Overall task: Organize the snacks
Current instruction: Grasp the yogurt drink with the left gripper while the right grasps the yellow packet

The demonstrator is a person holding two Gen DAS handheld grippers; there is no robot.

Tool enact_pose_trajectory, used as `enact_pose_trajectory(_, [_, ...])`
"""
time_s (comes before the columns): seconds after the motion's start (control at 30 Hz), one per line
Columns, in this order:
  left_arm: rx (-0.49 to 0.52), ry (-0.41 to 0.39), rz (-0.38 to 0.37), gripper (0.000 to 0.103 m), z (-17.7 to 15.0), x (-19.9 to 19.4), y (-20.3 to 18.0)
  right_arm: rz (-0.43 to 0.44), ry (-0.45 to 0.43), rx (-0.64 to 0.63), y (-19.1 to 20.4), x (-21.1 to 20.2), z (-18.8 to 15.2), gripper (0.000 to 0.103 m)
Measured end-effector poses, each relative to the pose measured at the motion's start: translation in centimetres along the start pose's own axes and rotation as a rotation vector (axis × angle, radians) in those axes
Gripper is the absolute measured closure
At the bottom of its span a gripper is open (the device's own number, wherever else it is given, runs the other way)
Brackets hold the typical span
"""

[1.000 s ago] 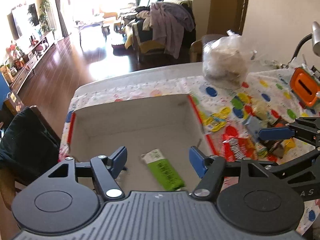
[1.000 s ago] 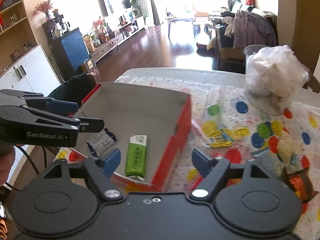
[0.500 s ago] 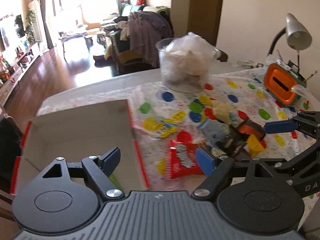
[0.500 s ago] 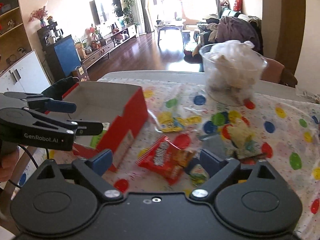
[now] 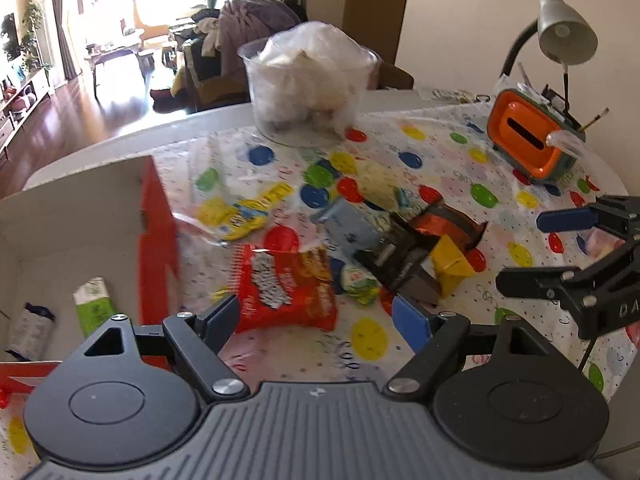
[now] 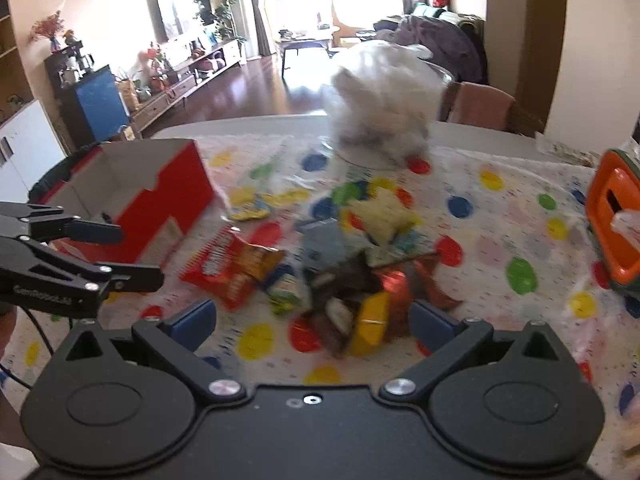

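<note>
We had swung off the cardboard box (image 5: 152, 216), now at left, over the crinkly snack pile (image 6: 352, 280) at frame centre on the worktop (image 5: 440, 152). Left gripper (image 5: 320, 316) stood spread and empty above the red packet (image 5: 288, 288); right gripper (image 6: 312, 320) was opening wide, gripping nothing.

Red box (image 5: 158, 240) — polka-dot tablecloth (image 5: 440, 152).
</note>
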State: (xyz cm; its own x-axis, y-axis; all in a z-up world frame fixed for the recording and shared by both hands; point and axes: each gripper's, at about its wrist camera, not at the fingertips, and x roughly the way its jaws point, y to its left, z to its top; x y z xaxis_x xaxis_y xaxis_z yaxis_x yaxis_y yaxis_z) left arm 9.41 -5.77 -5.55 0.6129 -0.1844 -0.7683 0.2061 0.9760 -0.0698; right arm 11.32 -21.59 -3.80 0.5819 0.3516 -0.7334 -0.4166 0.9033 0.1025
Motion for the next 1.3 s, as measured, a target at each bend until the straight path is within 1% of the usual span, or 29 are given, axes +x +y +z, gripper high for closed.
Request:
enact_pose_trajectory(0.23, [-0.021,0.041,0.01,0.02,0.3,2.7,-1.7,-0.036,0.017,0.043,-3.6,1.2,-0.7,0.0])
enact_pose_trajectory(0.3, [-0.041,0.055,0.005,0.02,0.5,3.4,-1.7,-0.032,0.031,0.073,-4.4,1.8,-0.9,0.002])
enact_pose_trajectory(0.37, [-0.016,0.057,-0.001,0.02,0.7,4.2,-2.3,-0.028,0.051,0.088,-4.9,2.6,-1.2,0.007])
enact_pose_trajectory(0.43, [0.046,0.047,-0.025,0.02,0.6,4.7,-3.2,-0.019,0.072,0.079,-5.1,3.2,-1.6,0.012])
enact_pose_trajectory(0.5, [0.107,0.044,-0.03,0.02,0.6,5.5,-4.1,-0.013,0.093,0.082,-5.3,4.0,-1.7,0.016])
enact_pose_trajectory(0.53, [0.12,0.046,-0.033,0.02,0.7,6.0,-4.4,-0.006,0.105,0.092,-5.5,4.4,-1.8,0.021])
enact_pose_trajectory(0.57, [0.121,0.052,-0.033,0.02,0.9,6.5,-4.5,-0.003,0.114,0.105,-5.7,4.8,-1.6,0.023])
enact_pose_trajectory(0.6, [0.111,0.063,-0.035,0.02,1.0,7.1,-4.5,-0.002,0.12,0.123,-5.9,5.2,-1.6,0.023])
enact_pose_trajectory(0.67, [0.084,0.083,-0.039,0.021,1.2,8.1,-4.5,0.012,0.133,0.168,-6.4,5.8,-1.4,0.028])
enact_pose_trajectory(0.73, [0.058,0.102,-0.043,0.021,1.4,9.0,-4.4,0.034,0.15,0.215,-6.7,6.4,-1.3,0.031])
enact_pose_trajectory(0.8, [0.046,0.116,-0.053,0.029,1.5,9.7,-4.4,0.043,0.162,0.253,-6.9,7.0,-1.2,0.036])
enact_pose_trajectory(0.83, [0.044,0.123,-0.051,0.03,1.7,10.1,-4.4,0.047,0.17,0.273,-7.0,7.3,-1.2,0.04])
enact_pose_trajectory(0.87, [0.041,0.128,-0.049,0.035,1.7,10.4,-4.4,0.049,0.176,0.294,-7.1,7.5,-1.2,0.044])
enact_pose_trajectory(0.9, [0.036,0.135,-0.054,0.042,1.9,10.7,-4.4,0.055,0.18,0.317,-7.3,7.8,-1.3,0.047])
enact_pose_trajectory(0.93, [0.031,0.142,-0.063,0.043,2.0,11.1,-4.4,0.062,0.183,0.338,-7.5,8.0,-1.4,0.05])
enact_pose_trajectory(0.97, [0.029,0.148,-0.066,0.044,2.1,11.5,-4.5,0.069,0.187,0.356,-7.6,8.2,-1.3,0.052])
enact_pose_trajectory(1.03, [0.032,0.164,-0.05,0.046,2.2,12.3,-4.7,0.08,0.193,0.383,-7.6,8.5,-1.3,0.056])
enact_pose_trajectory(1.07, [0.027,0.175,-0.046,0.05,2.3,12.8,-4.7,0.081,0.199,0.393,-7.6,8.7,-1.3,0.058])
enact_pose_trajectory(1.1, [0.016,0.189,-0.048,0.051,2.3,13.2,-4.6,0.081,0.201,0.401,-7.6,8.8,-1.4,0.059])
enact_pose_trajectory(1.3, [-0.027,0.223,-0.04,0.053,2.4,14.8,-3.7,0.078,0.211,0.467,-7.9,9.7,-1.6,0.065])
